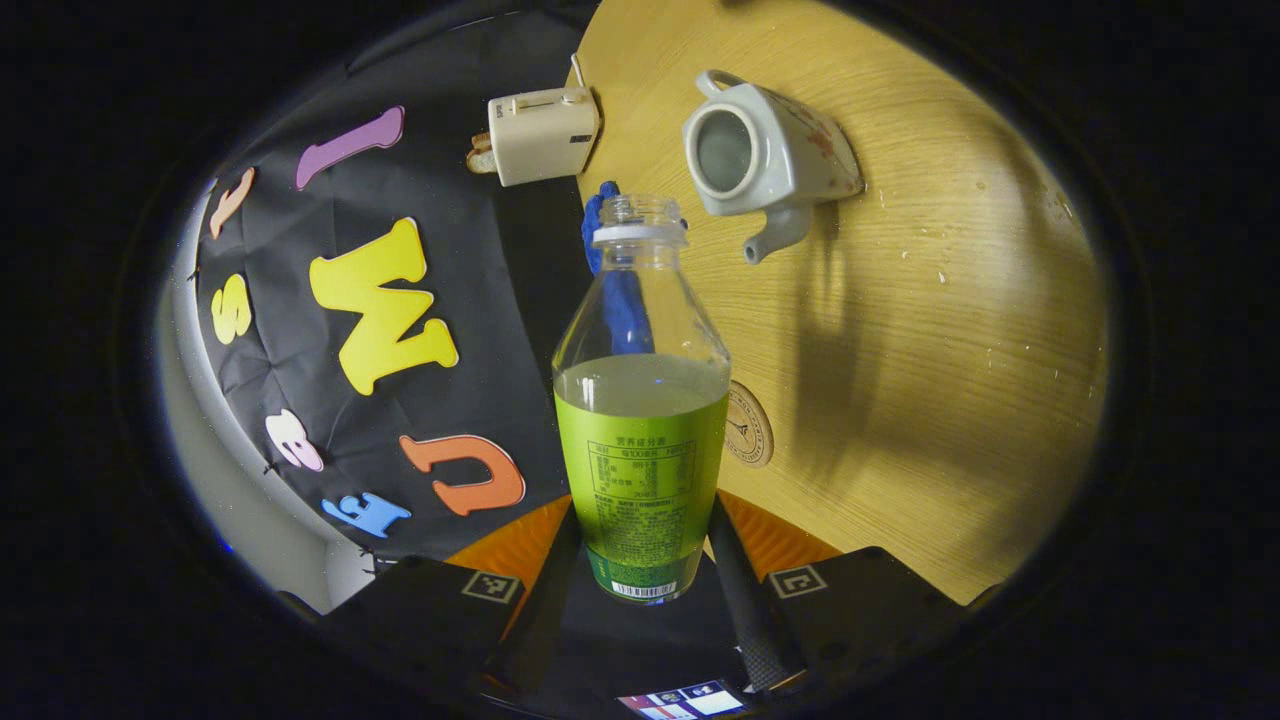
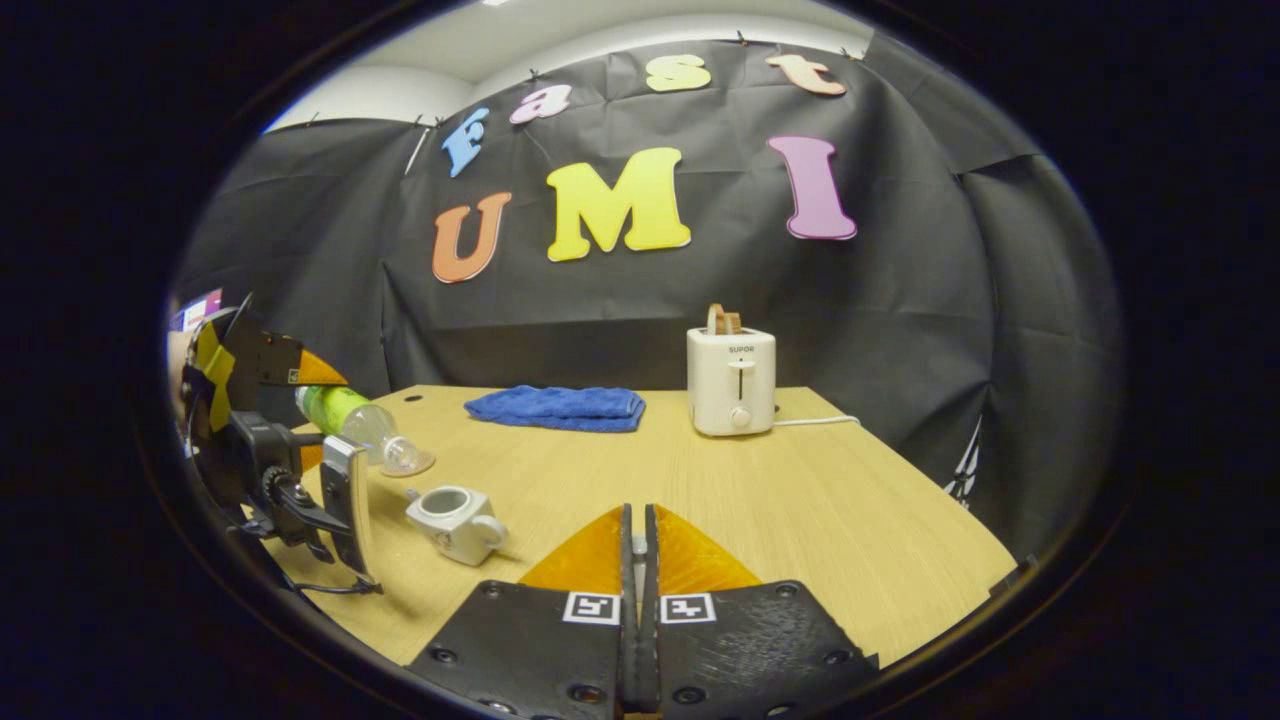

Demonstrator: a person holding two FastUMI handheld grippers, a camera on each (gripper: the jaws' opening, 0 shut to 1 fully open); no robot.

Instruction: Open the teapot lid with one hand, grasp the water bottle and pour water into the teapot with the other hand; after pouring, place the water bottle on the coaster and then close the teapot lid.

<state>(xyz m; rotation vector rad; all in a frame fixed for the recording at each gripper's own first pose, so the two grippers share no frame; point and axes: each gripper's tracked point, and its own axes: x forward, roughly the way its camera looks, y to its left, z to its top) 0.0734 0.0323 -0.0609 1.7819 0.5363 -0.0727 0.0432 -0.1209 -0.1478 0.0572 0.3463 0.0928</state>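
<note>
In the left gripper view my left gripper is shut on the lower part of a clear water bottle with a green label, uncapped and part full. The right gripper view shows that bottle tipped almost flat, its mouth just above the round coaster. No stream leaves it. The white teapot stands lidless on the table beyond the bottle's mouth, its spout toward the coaster. My right gripper hangs above the table to the right of the teapot, fingers pinching a thin pale sliver, apparently the lid.
A white toaster stands at the back of the wooden table, its cord trailing right. A folded blue cloth lies to its left. The left gripper's body fills the table's left edge.
</note>
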